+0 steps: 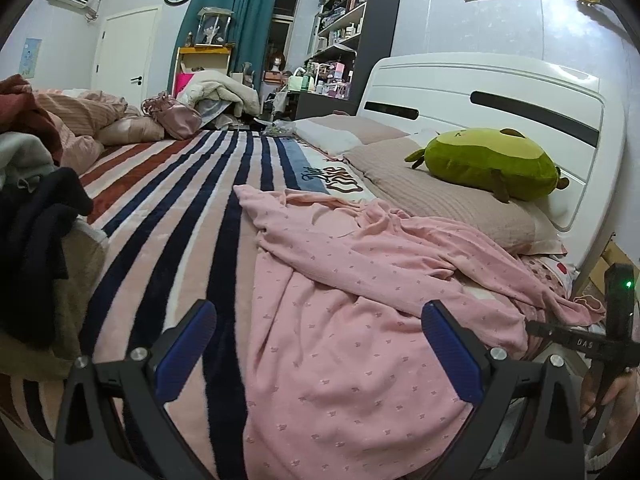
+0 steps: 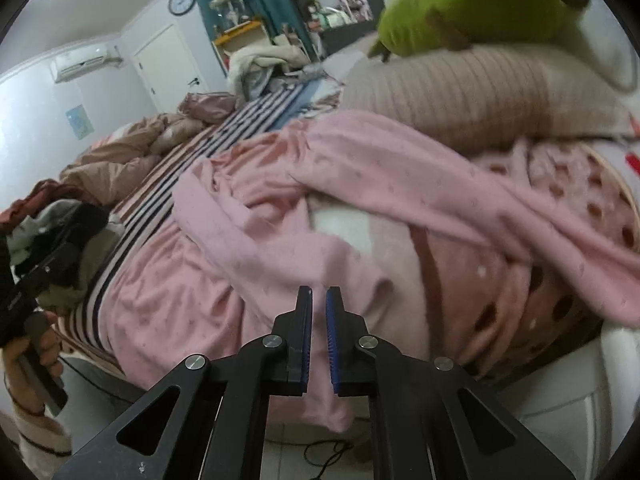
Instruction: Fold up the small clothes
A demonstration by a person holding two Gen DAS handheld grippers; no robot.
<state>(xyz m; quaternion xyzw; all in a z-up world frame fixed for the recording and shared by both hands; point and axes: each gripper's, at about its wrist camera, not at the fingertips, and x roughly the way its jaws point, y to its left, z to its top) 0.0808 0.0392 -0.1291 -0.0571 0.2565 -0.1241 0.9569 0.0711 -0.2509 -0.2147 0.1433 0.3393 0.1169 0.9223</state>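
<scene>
The pink garment (image 1: pixel 360 280) lies rumpled across the near side of the bed (image 1: pixel 168 208), spread over the striped blanket (image 1: pixel 192 184) and running up toward the beige pillow (image 1: pixel 440 196). One sleeve trails off toward the bed's edge on the right side of the left wrist view.

The left claw (image 1: pixel 318 354) is spread wide, its blue pads (image 1: pixel 186 354) well apart, and it hovers just above the garment's lower half with nothing between its fingers.

Over to the right claw (image 2: pixel 319 336): its pads (image 2: pixel 307 336) are drawn nearly together, only a thin gap showing between them, and no cloth is caught in it. It sits over a fold of the pink garment (image 2: pixel 248 216) hanging off the bed's edge; the view is blurred, so whether the tips touch the fabric I cannot tell.

A green plush toy (image 1: pixel 488 164) rests on the pillow against the white headboard (image 1: pixel 500 84). A heap of dark and grey clothes (image 1: pixel 36 216) is piled at the left edge of the bed, and a pink bag (image 1: pixel 176 118) sits farther back beside a bunched duvet (image 1: pixel 92 120).
</scene>
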